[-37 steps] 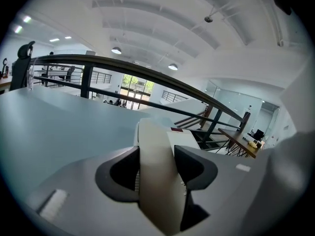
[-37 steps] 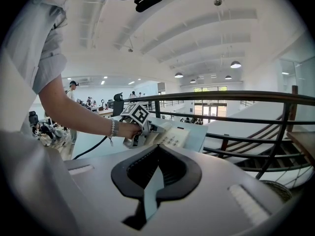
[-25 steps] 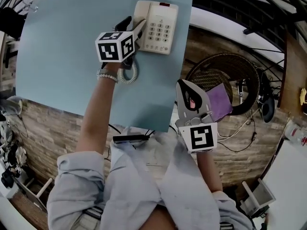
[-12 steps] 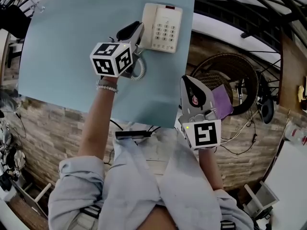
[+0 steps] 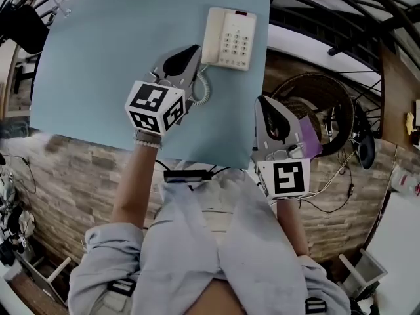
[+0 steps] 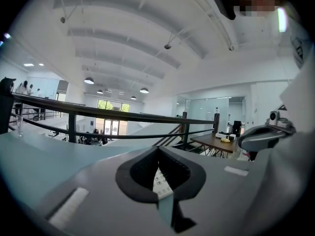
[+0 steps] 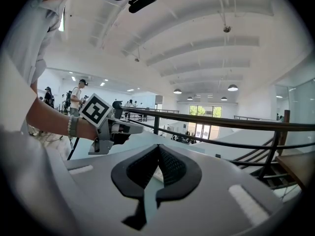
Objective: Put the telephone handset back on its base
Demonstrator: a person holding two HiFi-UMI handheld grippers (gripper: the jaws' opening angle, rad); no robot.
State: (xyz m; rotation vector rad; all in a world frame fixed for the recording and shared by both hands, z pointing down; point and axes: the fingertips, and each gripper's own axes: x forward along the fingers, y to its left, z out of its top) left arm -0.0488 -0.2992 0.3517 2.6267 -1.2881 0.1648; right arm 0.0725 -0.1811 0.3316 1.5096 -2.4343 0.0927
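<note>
Pale blue table (image 5: 98, 64) fills the upper left of the head view, on a mezzanine with a dark railing (image 6: 98, 113) behind it. The cream telephone (image 5: 235, 41) stands near the table's far edge, at about 1 o'clock. The handset (image 5: 211, 35) appears to lie in its cradle along the left side of the base, with its coiled cord (image 5: 202, 92) looping toward 6 o'clock, so the task looks done. The left claw (image 5: 195, 50) hovers just beside the telephone at its 7 o'clock. Its jaws are pressed together on nothing, and only the keys show through the slit beyond them. With nothing left to carry, a closed claw seems the safer way to keep out of the cord. The right claw (image 5: 265, 104) hangs off the table's right edge at 4 o'clock, its jaws likewise together and empty. It is probably held aside because this job needs only one hand.
</note>
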